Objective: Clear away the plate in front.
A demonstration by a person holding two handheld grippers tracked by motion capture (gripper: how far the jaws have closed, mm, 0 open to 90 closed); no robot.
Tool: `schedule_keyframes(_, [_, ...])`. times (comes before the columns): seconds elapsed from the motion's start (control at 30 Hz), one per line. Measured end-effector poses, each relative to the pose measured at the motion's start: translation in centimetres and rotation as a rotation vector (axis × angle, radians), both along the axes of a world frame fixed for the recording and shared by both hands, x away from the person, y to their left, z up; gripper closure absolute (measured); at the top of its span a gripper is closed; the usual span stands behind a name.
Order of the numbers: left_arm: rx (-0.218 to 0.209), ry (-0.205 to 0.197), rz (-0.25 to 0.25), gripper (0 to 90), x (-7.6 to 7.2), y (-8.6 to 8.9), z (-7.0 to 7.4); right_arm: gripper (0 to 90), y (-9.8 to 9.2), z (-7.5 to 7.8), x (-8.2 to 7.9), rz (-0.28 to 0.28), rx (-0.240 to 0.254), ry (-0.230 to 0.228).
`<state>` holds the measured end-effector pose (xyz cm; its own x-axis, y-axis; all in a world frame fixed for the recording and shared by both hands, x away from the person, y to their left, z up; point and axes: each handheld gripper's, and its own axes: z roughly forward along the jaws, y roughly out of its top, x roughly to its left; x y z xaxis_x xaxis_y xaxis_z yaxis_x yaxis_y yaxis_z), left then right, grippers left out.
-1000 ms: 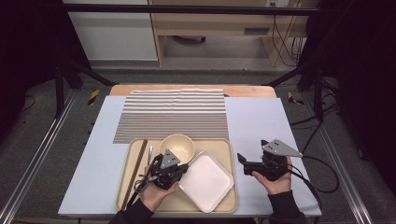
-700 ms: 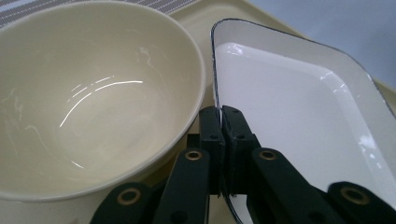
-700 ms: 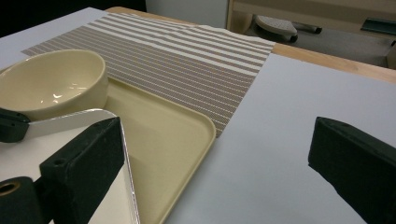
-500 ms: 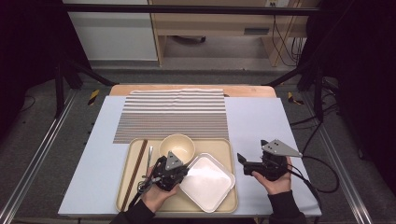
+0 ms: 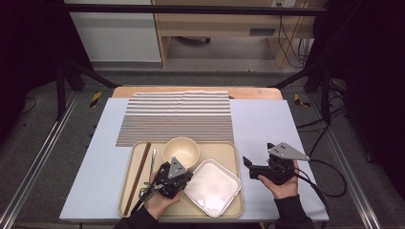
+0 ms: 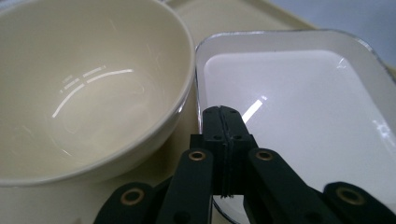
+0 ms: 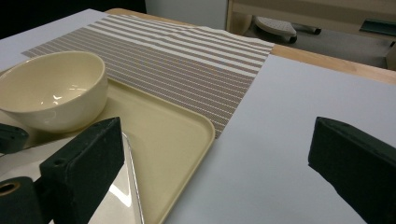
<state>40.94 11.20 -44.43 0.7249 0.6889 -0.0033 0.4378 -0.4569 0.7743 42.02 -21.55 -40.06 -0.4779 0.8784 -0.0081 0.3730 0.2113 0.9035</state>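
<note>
1. The white plate (image 5: 212, 187) is a shallow rounded square with a thin dark rim, lying at the near right of the tan tray (image 5: 229, 148), just beside the cream bowl (image 5: 181, 151).
2. The left tongs (image 6: 224, 122) are pinched shut on the plate's near rim, the hand (image 5: 157, 202) low over the tray.
3. The right tongs (image 5: 249, 167) hold nothing, jaws wide apart, above the bench (image 5: 267, 124) right of the tray.

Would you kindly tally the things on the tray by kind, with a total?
Bowl: 1
White square plate: 1
Pair of brown chopsticks: 1
Metal utensil, type unclear: 1
Total: 4 things on the tray
</note>
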Motion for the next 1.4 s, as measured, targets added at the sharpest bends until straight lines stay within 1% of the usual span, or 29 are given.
schedule_keyframes(0.03, [-0.013, -0.007, -0.004, 89.0, -0.1, 0.2, 0.3, 3.9, 0.0, 0.0, 0.0, 0.0, 0.0, 0.0])
schedule_keyframes(0.07, [-0.028, -0.023, -0.015, 87.0, -0.2, 0.4, 0.7, 3.9, 0.0, 0.0, 0.0, 0.0, 0.001, -0.001])
schedule_keyframes(0.13, [-0.051, -0.048, -0.018, 82.9, -0.4, 1.0, 1.4, 3.9, 0.0, 0.0, 0.0, -0.001, 0.004, 0.0])
schedule_keyframes(0.17, [-0.063, -0.055, -0.019, 80.8, -0.5, 1.2, 1.7, 3.9, 0.0, 0.1, -0.1, -0.002, 0.005, 0.002])
schedule_keyframes(0.2, [-0.084, -0.068, -0.025, 77.9, -0.5, 1.5, 2.1, 3.9, 0.0, 0.1, -0.1, -0.002, 0.007, 0.001])
schedule_keyframes(0.23, [-0.092, -0.08, -0.029, 74.4, -0.5, 1.8, 2.3, 3.9, -0.1, 0.1, -0.1, -0.002, 0.005, -0.004])
schedule_keyframes(0.27, [-0.092, -0.08, -0.029, 70.6, -0.5, 1.8, 2.3, 3.9, -0.1, 0.1, -0.1, -0.002, 0.005, -0.004])
schedule_keyframes(0.3, [-0.109, -0.103, -0.023, 70.6, -0.5, 2.3, 2.8, 3.9, -0.1, 0.1, -0.1, -0.002, 0.009, -0.003])
schedule_keyframes(0.37, [-0.121, -0.132, -0.022, 58.1, -0.2, 3.3, 3.4, 3.9, -0.2, 0.2, -0.1, -0.006, 0.015, -0.005])
schedule_keyframes(0.4, [-0.122, -0.142, -0.015, 54.9, -0.1, 3.6, 3.6, 3.9, -0.2, 0.3, -0.2, -0.007, 0.014, -0.005])
schedule_keyframes(0.47, [-0.112, -0.16, 0.002, 49.0, 0.1, 4.3, 3.8, 3.8, -0.3, 0.3, -0.2, -0.007, 0.014, -0.008])
schedule_keyframes(0.53, [-0.115, -0.172, 0.022, 42.6, 0.5, 5.1, 3.8, 3.8, -0.3, 0.3, -0.2, -0.008, 0.013, -0.008])
schedule_keyframes(0.6, [-0.128, -0.169, 0.041, 38.5, 0.9, 6.0, 3.8, 3.7, -0.3, 0.3, -0.2, -0.009, 0.011, -0.007])
schedule_keyframes(0.67, [-0.133, -0.167, 0.05, 34.6, 1.2, 6.6, 3.8, 3.7, -0.4, 0.4, -0.2, -0.01, 0.012, -0.009])
schedule_keyframes(0.83, [-0.142, -0.172, 0.096, 29.7, 1.9, 8.7, 3.7, 3.3, -0.5, 0.4, -0.2, -0.014, 0.01, -0.006])
schedule_keyframes(0.9, [-0.143, -0.166, 0.111, 28.3, 2.1, 9.4, 3.7, 3.2, -0.6, 0.4, -0.1, -0.017, 0.008, -0.006])
schedule_keyframes(0.97, [-0.141, -0.168, 0.13, 26.5, 2.4, 10.2, 3.6, 3.1, -0.6, 0.4, -0.1, -0.021, 0.007, -0.003])
schedule_keyframes(1.07, [-0.147, -0.159, 0.16, 25.1, 2.7, 11.2, 3.3, 2.9, -0.6, 0.4, -0.1, -0.021, 0.007, -0.002])
schedule_keyframes(1.2, [-0.159, -0.151, 0.184, 23.7, 3.1, 12.5, 2.9, 2.7, -0.7, 0.3, -0.1, -0.023, 0.007, -0.002])
schedule_keyframes(1.3, [-0.171, -0.143, 0.195, 23.5, 3.2, 13.3, 2.7, 2.4, -0.8, 0.3, 0.0, -0.023, 0.005, 0.003])
schedule_keyframes(1.4, [-0.178, -0.14, 0.202, 23.5, 3.3, 14.1, 2.6, 2.5, -1.0, 0.2, 0.0, -0.026, 0.013, 0.004])
